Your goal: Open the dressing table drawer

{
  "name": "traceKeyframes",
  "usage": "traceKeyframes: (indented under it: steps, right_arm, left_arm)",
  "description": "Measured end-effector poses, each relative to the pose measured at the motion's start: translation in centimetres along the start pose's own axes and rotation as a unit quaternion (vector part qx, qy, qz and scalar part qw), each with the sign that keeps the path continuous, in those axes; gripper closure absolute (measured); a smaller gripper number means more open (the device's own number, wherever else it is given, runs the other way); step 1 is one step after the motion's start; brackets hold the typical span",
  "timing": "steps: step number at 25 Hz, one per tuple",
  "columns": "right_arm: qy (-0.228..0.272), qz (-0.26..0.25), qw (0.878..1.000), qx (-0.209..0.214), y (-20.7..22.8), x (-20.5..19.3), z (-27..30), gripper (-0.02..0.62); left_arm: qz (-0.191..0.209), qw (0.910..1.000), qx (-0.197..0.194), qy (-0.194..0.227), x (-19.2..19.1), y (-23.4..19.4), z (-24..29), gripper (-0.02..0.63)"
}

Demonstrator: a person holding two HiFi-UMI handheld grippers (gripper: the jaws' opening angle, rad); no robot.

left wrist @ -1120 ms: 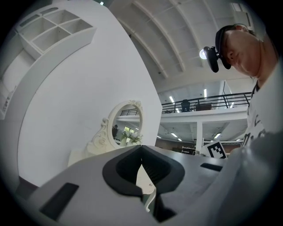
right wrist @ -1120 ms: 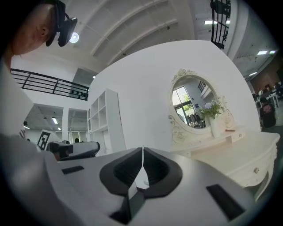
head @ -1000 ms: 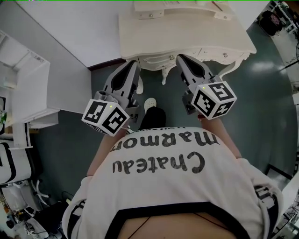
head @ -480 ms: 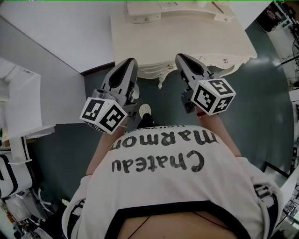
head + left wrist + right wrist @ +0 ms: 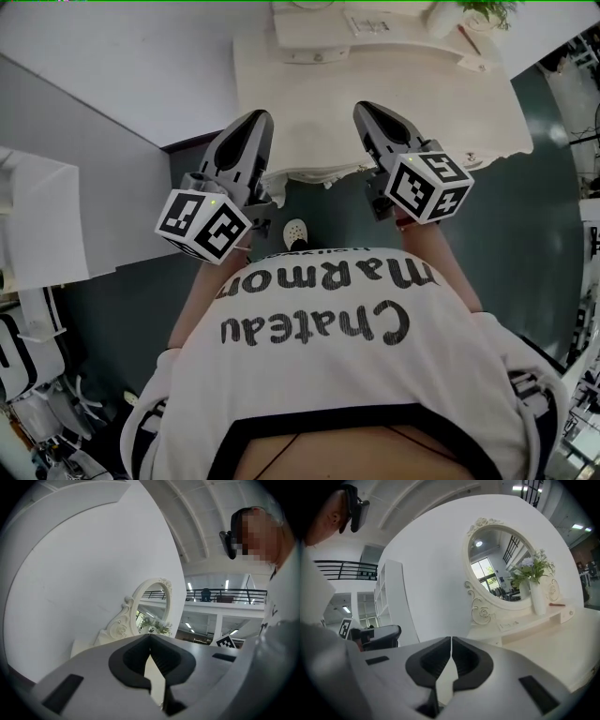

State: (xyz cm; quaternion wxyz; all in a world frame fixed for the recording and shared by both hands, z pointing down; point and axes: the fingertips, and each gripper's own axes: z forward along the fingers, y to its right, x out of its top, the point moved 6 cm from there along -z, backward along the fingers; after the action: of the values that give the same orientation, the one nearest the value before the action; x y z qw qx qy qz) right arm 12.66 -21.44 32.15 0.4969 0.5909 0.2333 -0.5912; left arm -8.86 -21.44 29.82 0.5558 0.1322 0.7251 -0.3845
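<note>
The cream dressing table [image 5: 309, 103] stands against the white wall, seen from above in the head view. Its drawer fronts are hidden under the scalloped front edge [image 5: 319, 172]. My left gripper [image 5: 255, 118] and right gripper [image 5: 367, 109] reach side by side over that front edge, both pointing at the wall. In the left gripper view the left gripper [image 5: 150, 637] is shut, with nothing between the pads. The right gripper [image 5: 451, 640] is likewise shut and holds nothing. The oval mirror [image 5: 501, 562] and a white vase of flowers [image 5: 536, 595] rise behind the tabletop.
A raised shelf [image 5: 356, 33] runs along the back of the table, with a plant [image 5: 480, 9] at its right end. A white shelving unit [image 5: 28, 234] stands at the left. The person's shoe [image 5: 296, 231] rests on the dark floor under the table edge.
The table has come nearer in the head view. Both grippers have moved forward from in front of the drawer fronts to over the tabletop's front edge. The drawer fronts have slipped out of sight.
</note>
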Motion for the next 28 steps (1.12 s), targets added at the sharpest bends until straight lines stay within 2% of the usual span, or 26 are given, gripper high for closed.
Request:
traceKeyframes:
  steps: [7,12,18,21,25,26,27,28]
  right_arm:
    - [-0.013,0.011,1.000,-0.003,2.4,0.5,6.9,0.568]
    - [-0.031,0.018,0.999,-0.020,4.7,-0.3,11.0,0.568]
    - [-0.062,0.071,0.995,-0.044,8.1,-2.4,14.8,0.568]
    - [-0.088,0.104,0.989,-0.059,9.6,-4.6,16.5,0.568]
    - [-0.144,0.079,0.983,-0.088,11.2,-7.0,18.4,0.559]
    - [-0.154,0.072,0.981,-0.092,11.5,-7.3,18.9,0.530]
    - [-0.163,0.066,0.980,-0.093,11.7,-7.6,19.5,0.450]
    - [-0.171,0.061,0.979,-0.094,11.9,-7.8,20.0,0.404]
  left_arm:
    - [-0.011,0.9998,0.017,-0.010,1.0,-6.4,3.1,0.583]
    - [-0.026,0.9990,0.034,-0.013,1.3,-10.5,4.3,0.583]
    - [-0.037,0.9978,0.053,-0.014,1.8,-13.5,4.5,0.583]
    - [-0.041,0.9968,0.068,-0.011,2.0,-14.8,4.0,0.583]
    - [-0.042,0.9959,0.080,-0.003,2.5,-15.7,3.4,0.583]
    - [-0.043,0.9955,0.084,0.000,2.6,-16.0,3.3,0.583]
    - [-0.044,0.9951,0.088,0.003,2.7,-16.3,3.2,0.583]
    - [-0.046,0.9947,0.092,0.006,2.7,-16.6,3.0,0.583]
